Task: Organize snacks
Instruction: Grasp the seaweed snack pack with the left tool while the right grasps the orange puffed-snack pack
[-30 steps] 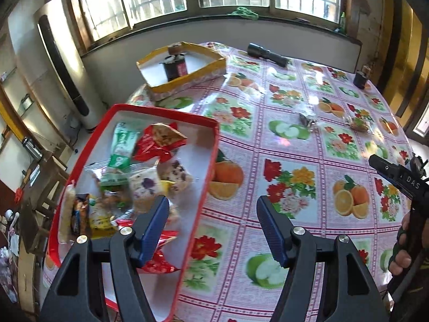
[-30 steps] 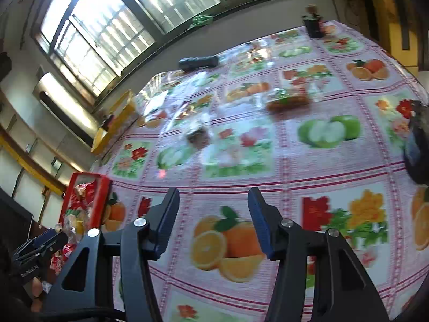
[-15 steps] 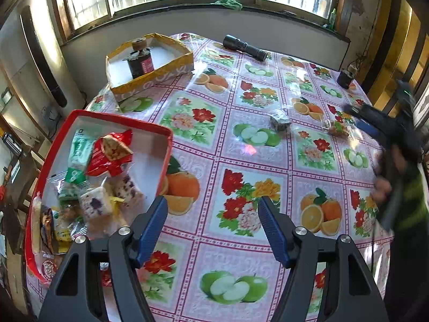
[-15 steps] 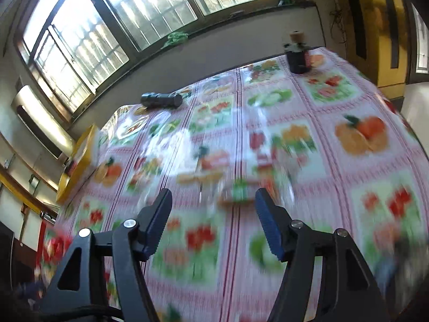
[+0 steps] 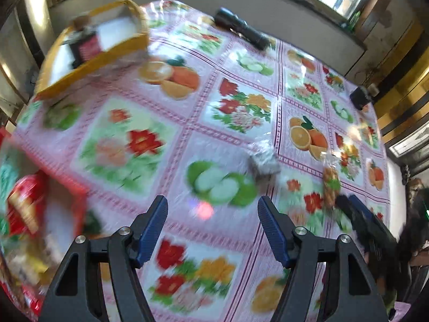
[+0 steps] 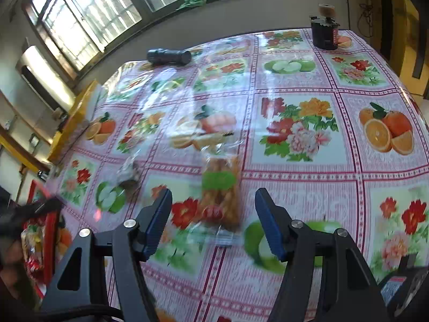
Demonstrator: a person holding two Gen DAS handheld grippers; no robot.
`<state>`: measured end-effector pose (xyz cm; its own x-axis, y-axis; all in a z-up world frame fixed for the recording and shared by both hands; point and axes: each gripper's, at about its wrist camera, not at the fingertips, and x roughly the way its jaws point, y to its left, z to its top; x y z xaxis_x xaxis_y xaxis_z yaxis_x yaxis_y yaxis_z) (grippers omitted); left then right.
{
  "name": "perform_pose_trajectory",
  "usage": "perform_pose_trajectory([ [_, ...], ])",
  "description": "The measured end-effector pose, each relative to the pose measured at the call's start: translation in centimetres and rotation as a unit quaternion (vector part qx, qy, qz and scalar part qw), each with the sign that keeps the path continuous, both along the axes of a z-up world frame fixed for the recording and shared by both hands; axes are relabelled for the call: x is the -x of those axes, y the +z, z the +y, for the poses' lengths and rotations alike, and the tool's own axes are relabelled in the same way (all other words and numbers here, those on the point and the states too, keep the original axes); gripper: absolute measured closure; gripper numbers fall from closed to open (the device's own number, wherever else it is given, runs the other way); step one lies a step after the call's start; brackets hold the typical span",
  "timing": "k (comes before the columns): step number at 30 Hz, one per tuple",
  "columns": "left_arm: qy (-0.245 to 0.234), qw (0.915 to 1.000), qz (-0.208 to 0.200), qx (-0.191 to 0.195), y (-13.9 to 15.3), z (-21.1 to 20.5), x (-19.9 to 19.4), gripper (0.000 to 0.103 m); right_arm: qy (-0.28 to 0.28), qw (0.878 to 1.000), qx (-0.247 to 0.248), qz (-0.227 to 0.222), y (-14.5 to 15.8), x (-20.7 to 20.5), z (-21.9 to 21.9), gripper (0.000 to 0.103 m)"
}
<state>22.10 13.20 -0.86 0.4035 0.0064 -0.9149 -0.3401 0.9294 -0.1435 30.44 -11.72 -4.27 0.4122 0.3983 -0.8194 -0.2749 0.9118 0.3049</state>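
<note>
An orange snack pack point(image 6: 221, 190) with a green label lies on the flowered tablecloth, just ahead of my right gripper point(image 6: 213, 222). That gripper is open, its fingers either side of the pack's near end without touching it. A small dark wrapped snack point(image 6: 128, 173) lies to its left. My left gripper point(image 5: 213, 228) is open and holds nothing above the cloth, with the small snack point(image 5: 264, 165) ahead on its right and the orange pack point(image 5: 331, 182) further right. The red tray point(image 5: 81, 209) with several snacks sits at the left edge of that view.
A yellow box point(image 5: 93, 53) holding a dark jar stands at the far left. A black flashlight point(image 6: 169, 56) lies near the window side, and another dark jar point(image 6: 324, 36) stands at the far right corner. The red tray point(image 6: 53, 236) shows beside the left gripper point(image 6: 29, 212).
My left gripper swung right, from over the red tray to the middle of the table. My right gripper came up to the orange snack pack and its jaws widened a little.
</note>
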Motion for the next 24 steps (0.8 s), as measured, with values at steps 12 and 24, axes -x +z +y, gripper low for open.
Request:
perform_pose_trajectory([
  [12,-0.008,0.9995,0.013,0.029,-4.0,-3.0,-6.5,0.033,-0.013,1.0,0.013,-0.023,-1.8,0.0,1.3,0.038],
  [24,-0.021,0.9992,0.007,-0.034,-4.2,-2.6,-4.1,0.072,0.006,0.994,0.094,-0.049,-2.4,-0.8,3.6,0.043],
])
